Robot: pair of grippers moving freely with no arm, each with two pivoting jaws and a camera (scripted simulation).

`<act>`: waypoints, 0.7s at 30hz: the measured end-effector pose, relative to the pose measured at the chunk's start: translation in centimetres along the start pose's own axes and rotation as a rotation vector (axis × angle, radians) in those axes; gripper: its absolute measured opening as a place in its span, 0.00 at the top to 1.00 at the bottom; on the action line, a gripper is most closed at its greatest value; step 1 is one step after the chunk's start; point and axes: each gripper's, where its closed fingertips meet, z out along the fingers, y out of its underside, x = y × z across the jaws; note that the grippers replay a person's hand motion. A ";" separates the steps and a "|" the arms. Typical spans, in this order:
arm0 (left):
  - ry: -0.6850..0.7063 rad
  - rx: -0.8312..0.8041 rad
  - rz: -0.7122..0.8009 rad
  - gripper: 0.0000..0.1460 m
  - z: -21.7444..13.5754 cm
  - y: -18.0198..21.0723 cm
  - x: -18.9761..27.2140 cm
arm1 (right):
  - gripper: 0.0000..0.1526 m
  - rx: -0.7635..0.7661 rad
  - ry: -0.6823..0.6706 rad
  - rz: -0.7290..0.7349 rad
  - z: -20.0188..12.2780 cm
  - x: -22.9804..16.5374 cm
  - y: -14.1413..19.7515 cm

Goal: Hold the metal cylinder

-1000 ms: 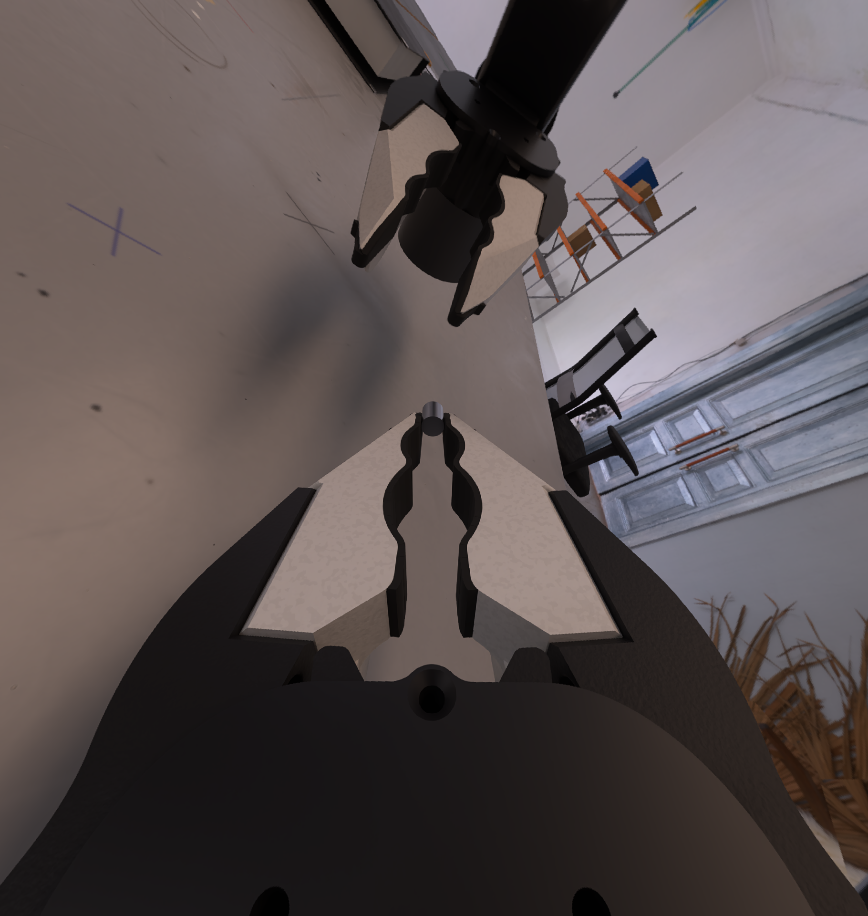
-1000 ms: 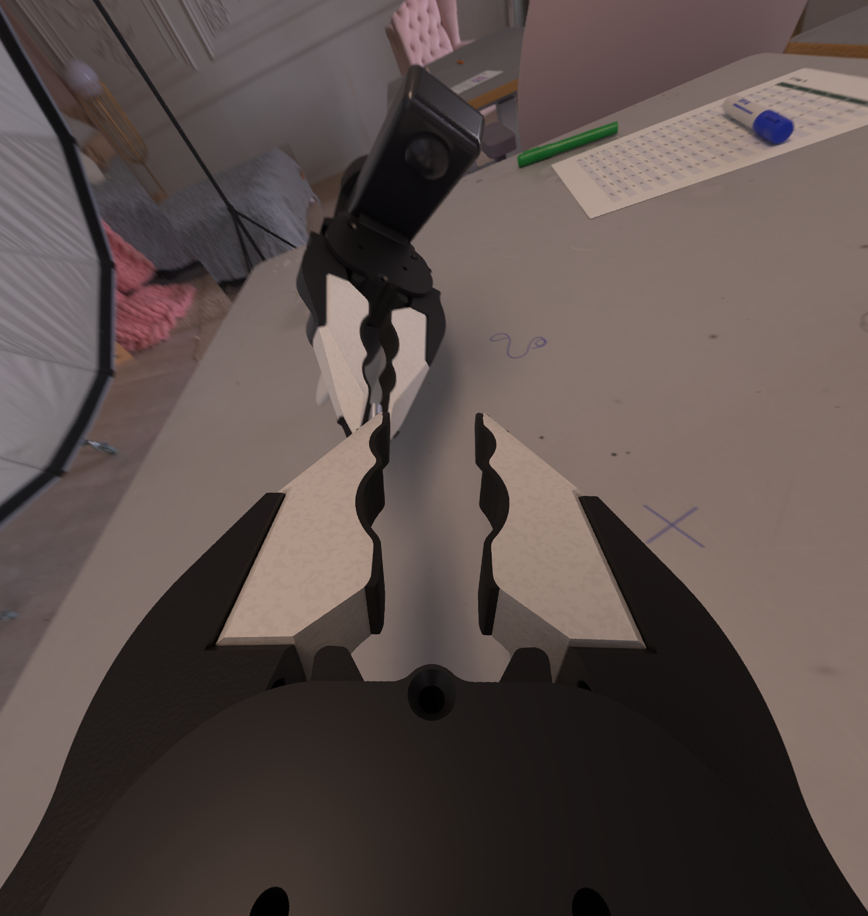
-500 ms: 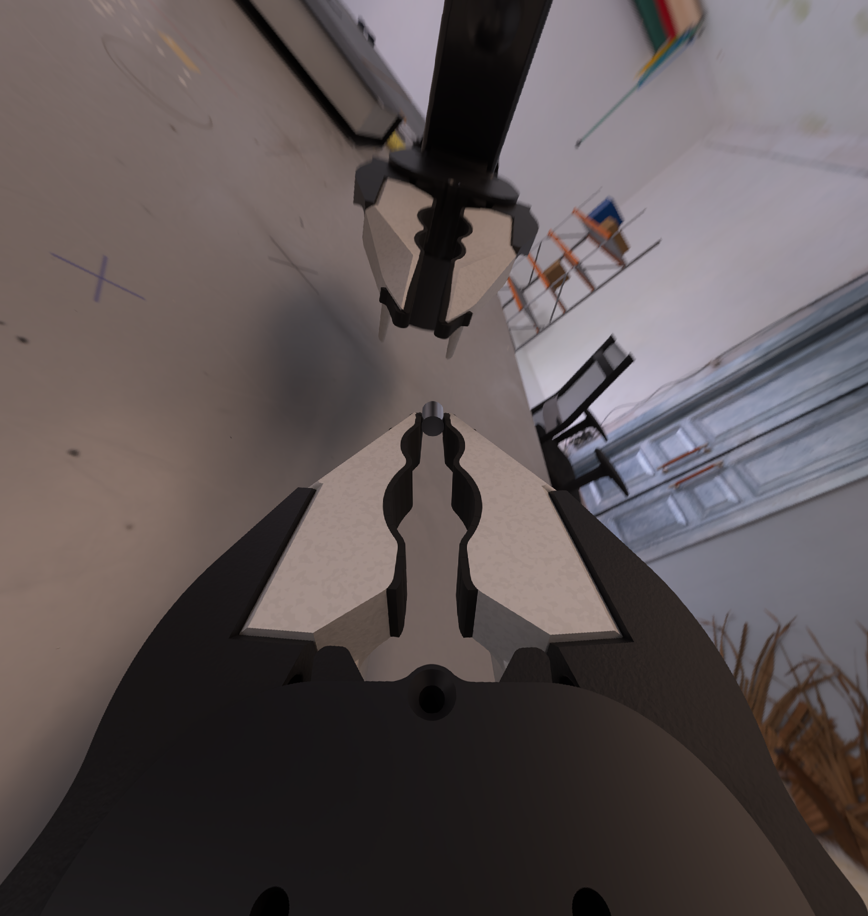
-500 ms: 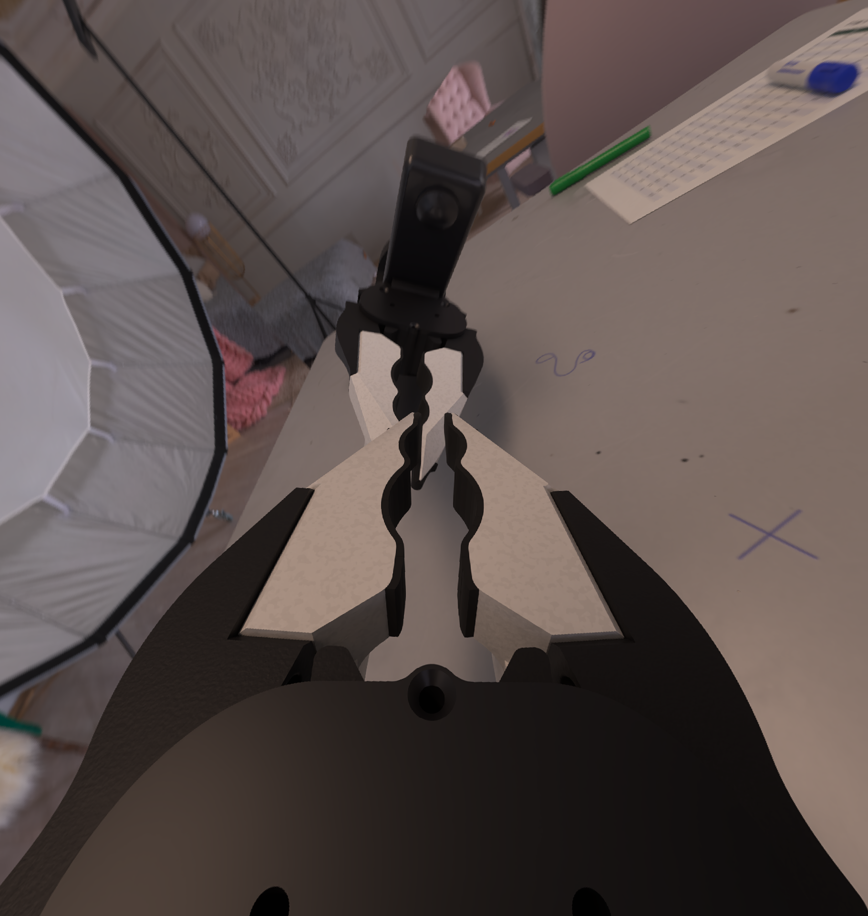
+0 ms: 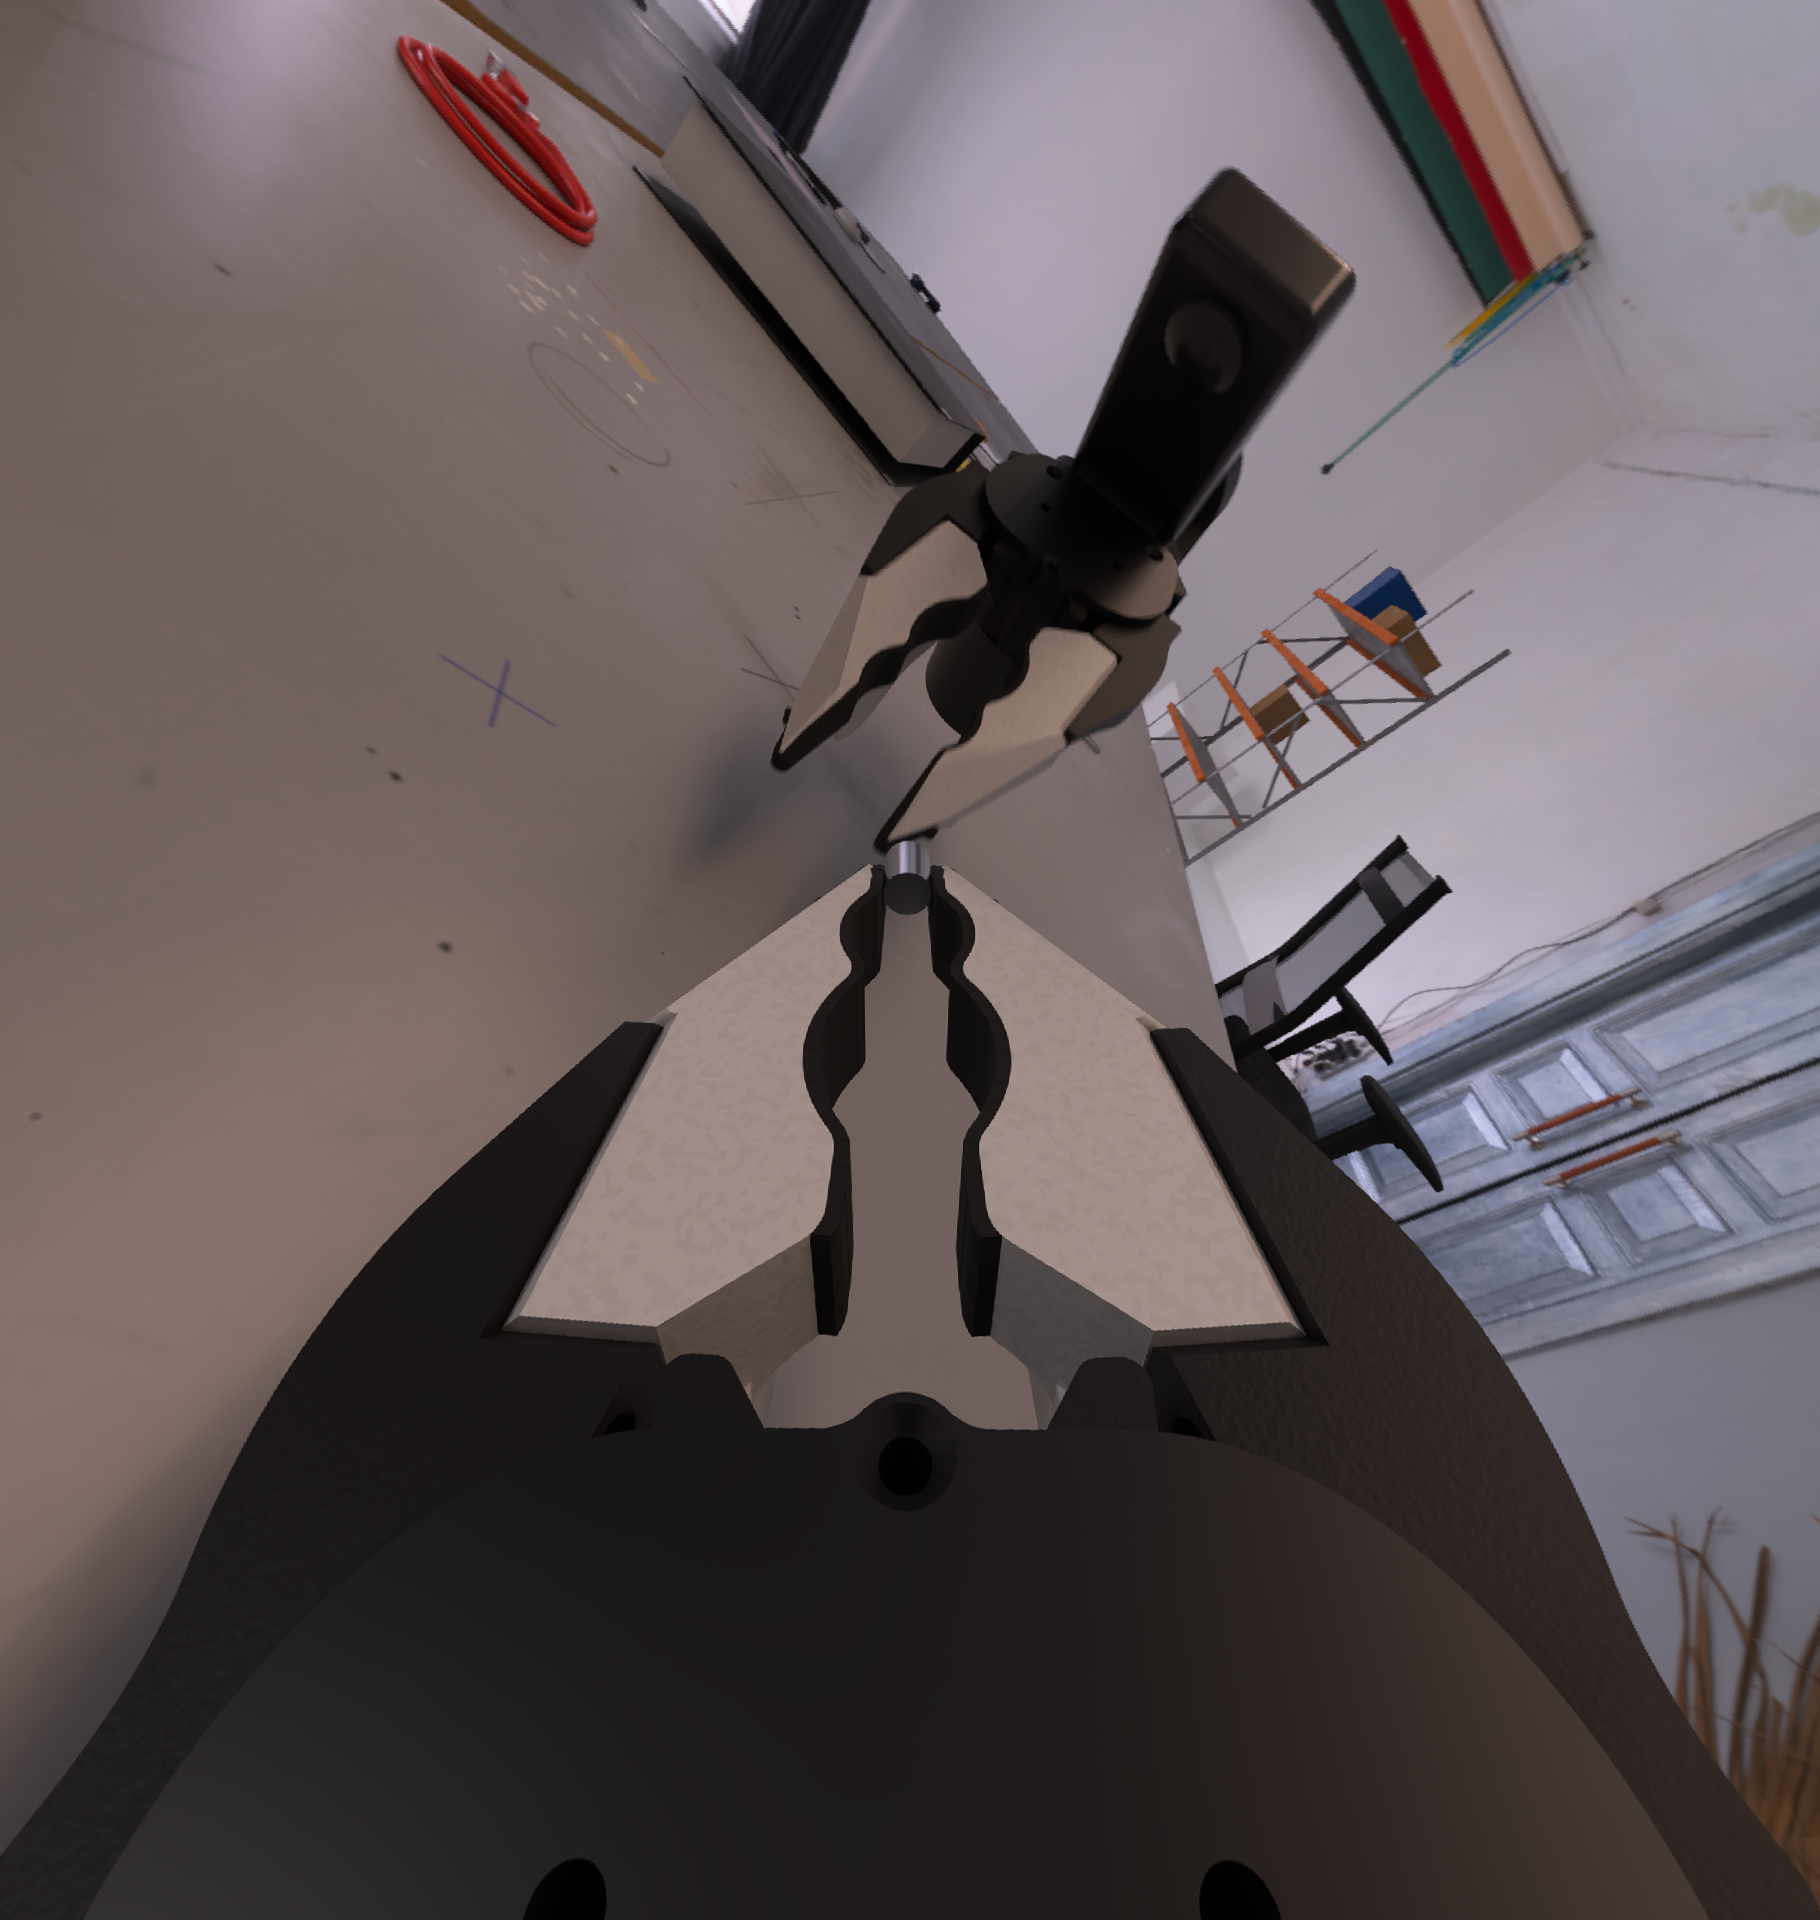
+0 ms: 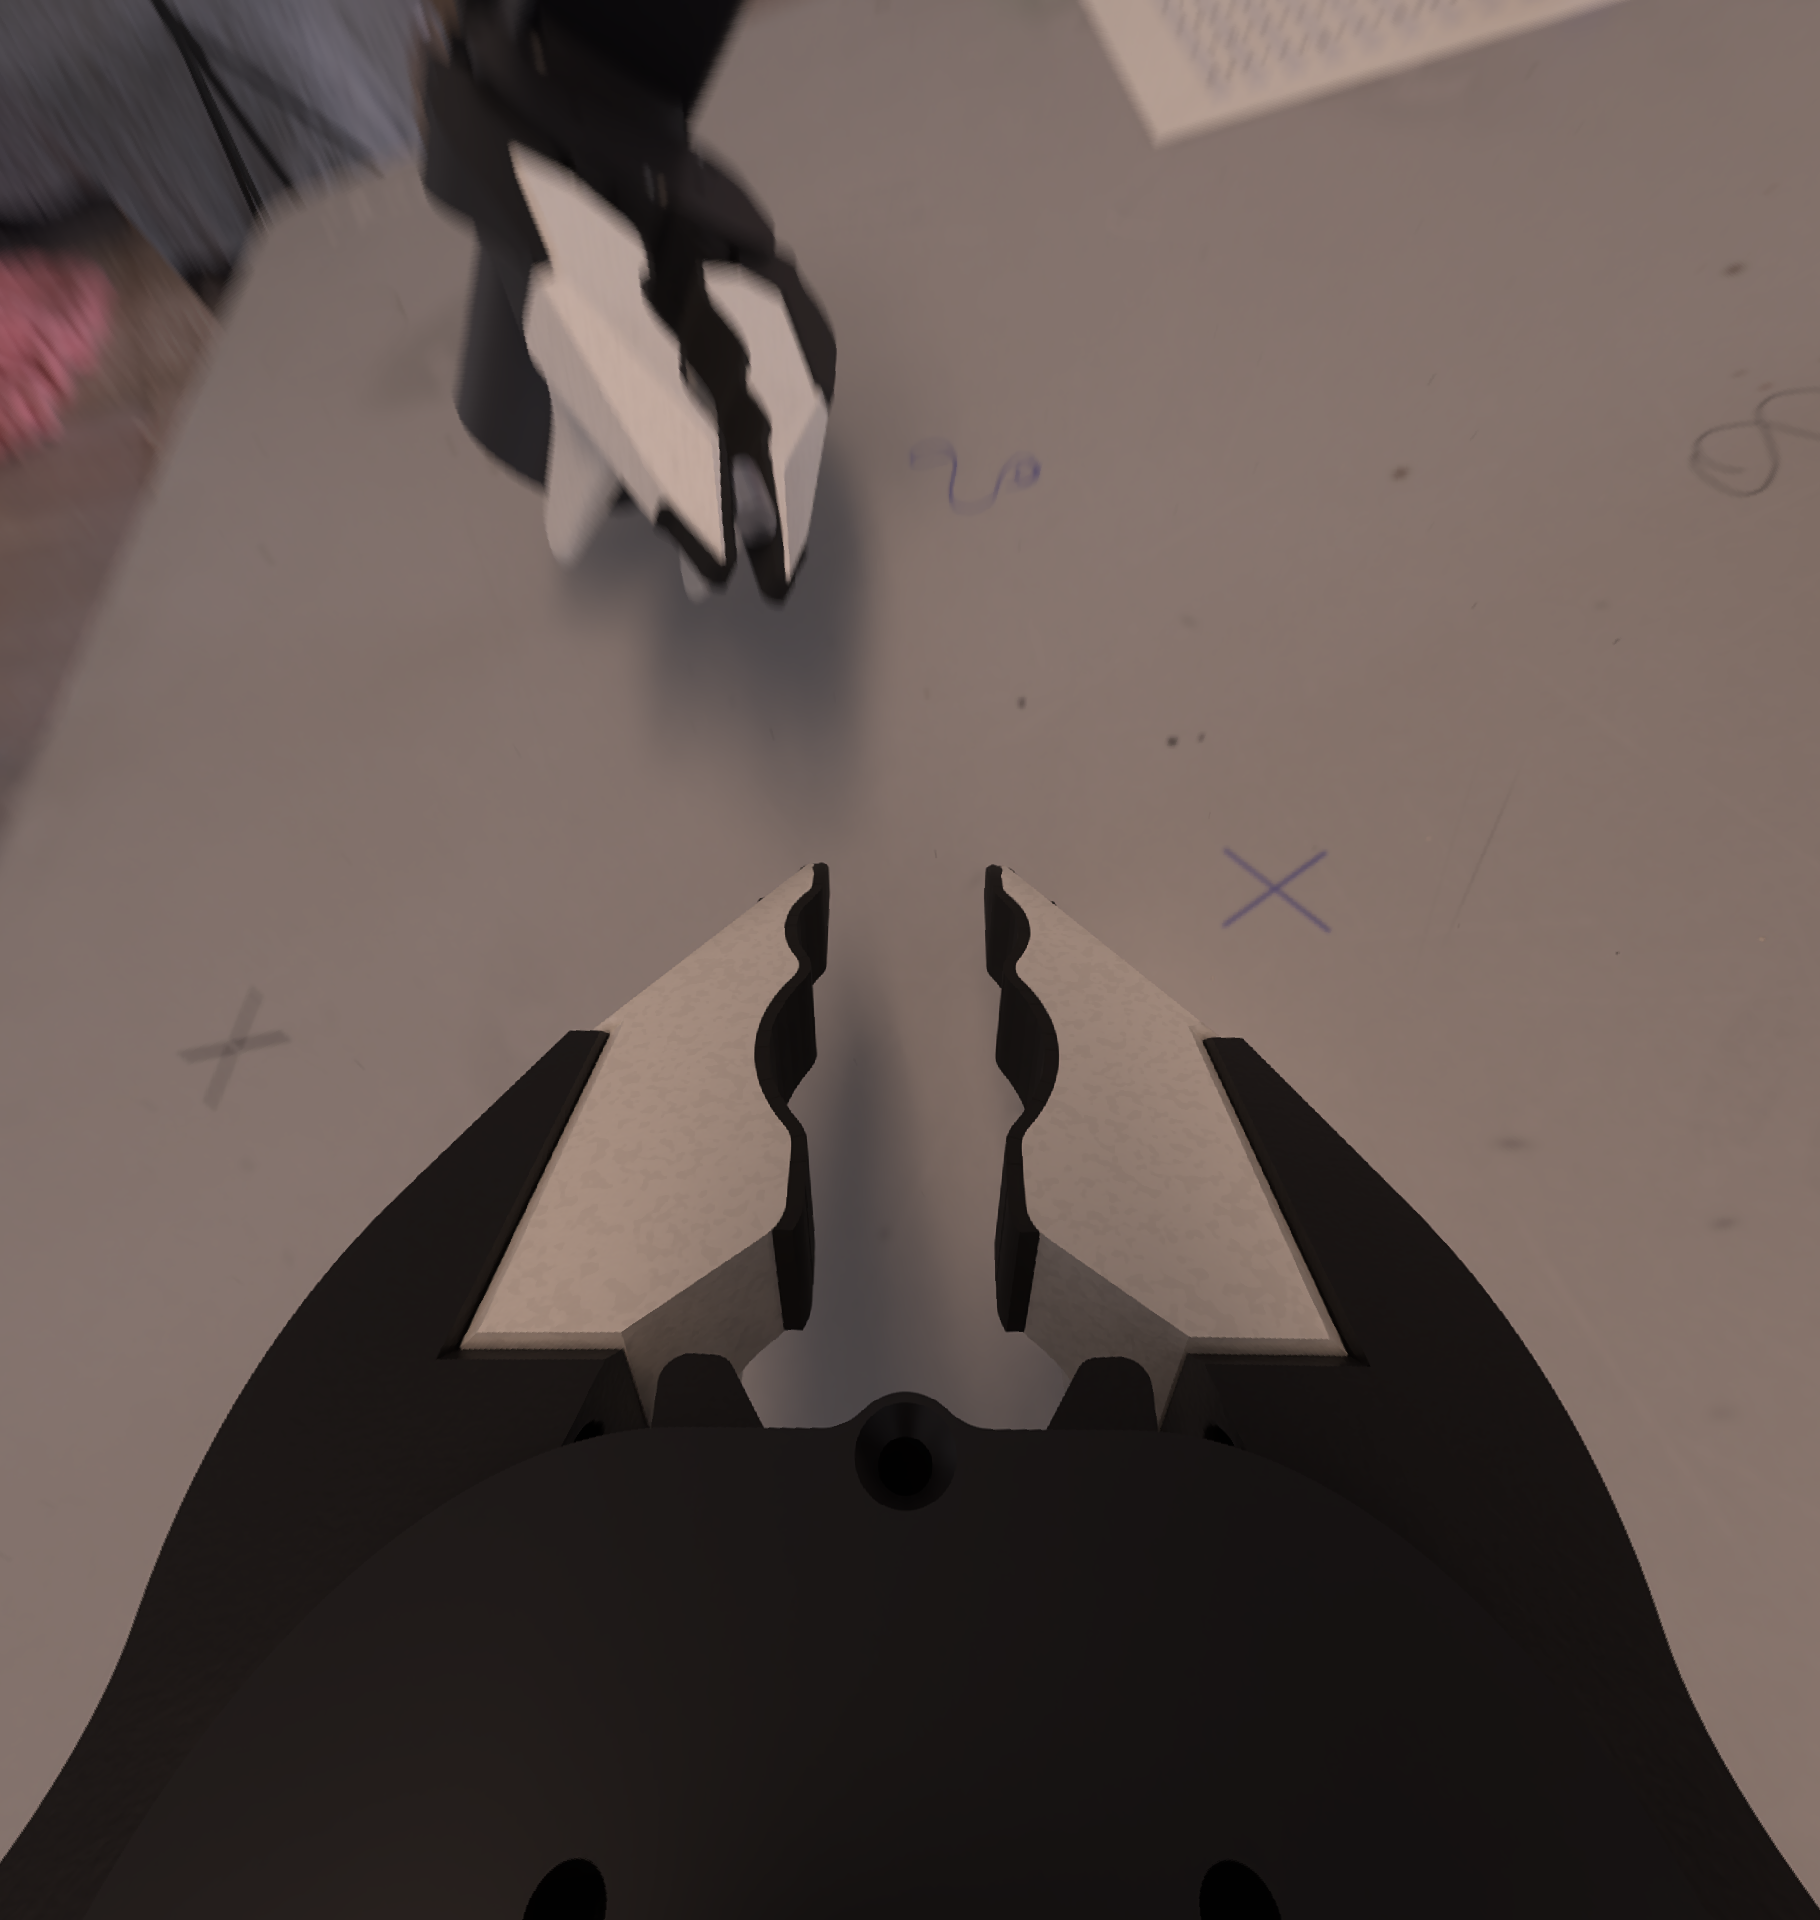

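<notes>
Left gripper (image 5: 907,891): fingers closed down on the metal cylinder (image 5: 907,881), pinched at the very tips; small, grey, end face toward the camera. Same grasp seen from the right wrist view: left gripper (image 6: 755,556) blurred, tips pointing down toward the grey table (image 6: 1405,644), cylinder (image 6: 751,488) showing as a short grey piece between the two pale fingers (image 6: 625,405). Held clear of the table surface, dark shadow beneath.

Right gripper (image 6: 907,883): fingers apart, nothing between them, bare table visible through the gap. From the left wrist view: right gripper (image 5: 849,795) facing the left one, spread open, one fingertip (image 5: 911,826) just beside the far end of the cylinder; contact cannot be told.

On table: purple pen cross (image 6: 1277,889) right of the right gripper's tips, grey cross (image 6: 231,1044) to their left, purple squiggle (image 6: 973,476) near the left gripper, printed sheet (image 6: 1332,62) at the far edge, blurred. Left wrist view, far end: red coiled cable (image 5: 498,142), dark-edged flat board (image 5: 812,322).

Background: wire shelving with boxes (image 5: 1321,686), grey panelled cabinet (image 5: 1633,1122), dried plant (image 5: 1768,1704).
</notes>
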 end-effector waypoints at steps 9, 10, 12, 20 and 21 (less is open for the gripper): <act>-0.036 -0.026 -0.014 0.95 0.0 0.4 -0.5 | 0.79 -0.143 0.052 -0.171 1.8 -0.2 2.1; -0.040 -0.028 -0.016 0.95 -0.1 0.4 -0.5 | 0.79 -0.141 0.053 -0.171 1.9 -0.3 2.0; -0.049 -0.033 -0.016 0.95 -0.1 0.5 -0.6 | 0.81 -0.142 0.054 -0.176 2.2 -0.4 1.9; -0.062 -0.032 -0.014 0.95 -0.2 0.5 -0.8 | 0.96 -0.163 0.068 -0.165 3.5 -0.6 1.5; -0.066 -0.034 -0.010 0.95 -0.2 0.5 -0.8 | 0.96 -0.161 0.072 -0.158 3.6 -0.5 1.4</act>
